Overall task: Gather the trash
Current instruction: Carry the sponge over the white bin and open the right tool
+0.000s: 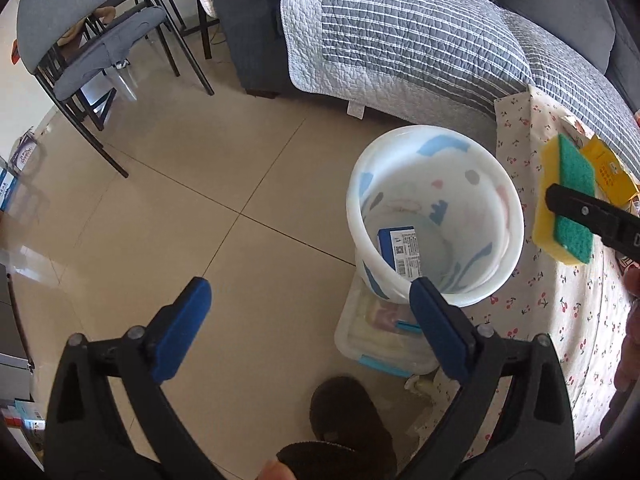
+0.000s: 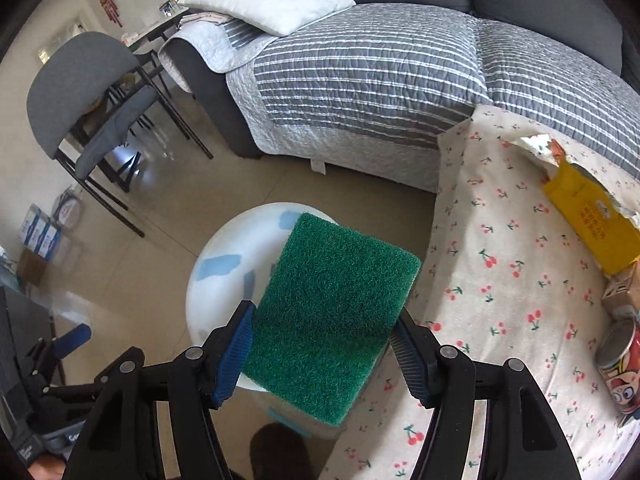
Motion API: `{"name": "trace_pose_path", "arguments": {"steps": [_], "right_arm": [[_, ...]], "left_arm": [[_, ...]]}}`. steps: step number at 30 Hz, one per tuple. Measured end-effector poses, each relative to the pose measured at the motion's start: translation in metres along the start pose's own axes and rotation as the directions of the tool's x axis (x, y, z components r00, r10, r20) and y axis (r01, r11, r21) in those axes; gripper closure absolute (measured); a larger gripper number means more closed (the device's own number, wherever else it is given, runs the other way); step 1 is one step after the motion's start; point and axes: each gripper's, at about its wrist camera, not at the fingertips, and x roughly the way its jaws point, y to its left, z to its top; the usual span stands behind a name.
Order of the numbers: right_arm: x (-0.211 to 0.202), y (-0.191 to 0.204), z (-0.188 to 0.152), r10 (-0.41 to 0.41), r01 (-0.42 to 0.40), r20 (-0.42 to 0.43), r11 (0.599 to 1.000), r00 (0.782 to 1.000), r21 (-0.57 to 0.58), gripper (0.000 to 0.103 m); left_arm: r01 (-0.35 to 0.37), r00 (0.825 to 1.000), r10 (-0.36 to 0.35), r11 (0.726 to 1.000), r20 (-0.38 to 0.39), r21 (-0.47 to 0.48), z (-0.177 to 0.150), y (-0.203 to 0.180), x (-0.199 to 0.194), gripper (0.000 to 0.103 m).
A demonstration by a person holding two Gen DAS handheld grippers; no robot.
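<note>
The fingers of the right gripper point(image 2: 324, 354) press on the two long sides of a sponge point(image 2: 334, 316), about half open, so the sponge is held between the blue pads. It hangs in the air just over the rim of the white trash bin point(image 1: 434, 216), between the bin and the desk point(image 2: 500, 280) with the cherry-print cloth. I judge that the sponge is light and soft; it gives under pressure, so a grip across its narrow width, near the middle, is the safe place. It is a rectangle, with a rough dark green scouring face on top and a yellow foam body below. The left gripper point(image 1: 310, 328) stands wide open with nothing between its fingers, above the floor beside the bin. Inside the bin lies a blue and white box point(image 1: 400, 252). On the desk remain a torn yellow packet point(image 2: 588, 220) and a printed can point(image 2: 618, 364).
</note>
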Motion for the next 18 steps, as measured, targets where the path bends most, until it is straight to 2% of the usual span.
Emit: {"name": "trace_pose_path", "arguments": {"steps": [4, 9, 18], "right_arm": [[0.018, 0.009, 0.011, 0.02, -0.02, -0.007, 1.0, 1.0, 0.003, 0.034], [0.019, 0.009, 0.017, 0.069, -0.069, -0.001, 0.997, 0.998, 0.04, 0.028], [-0.014, -0.001, 0.009, 0.016, -0.016, 0.02, 0.999, 1.0, 0.029, 0.023]], "left_arm": [[0.003, 1.0, -0.003, 1.0, 0.006, 0.006, 0.001, -0.003, -0.001, 0.004], [0.006, 1.0, -0.006, 1.0, 0.009, 0.015, 0.0, -0.005, -0.003, 0.004], [0.037, 0.999, -0.037, 0.999, 0.018, 0.036, -0.002, -0.017, -0.011, 0.004]]}}
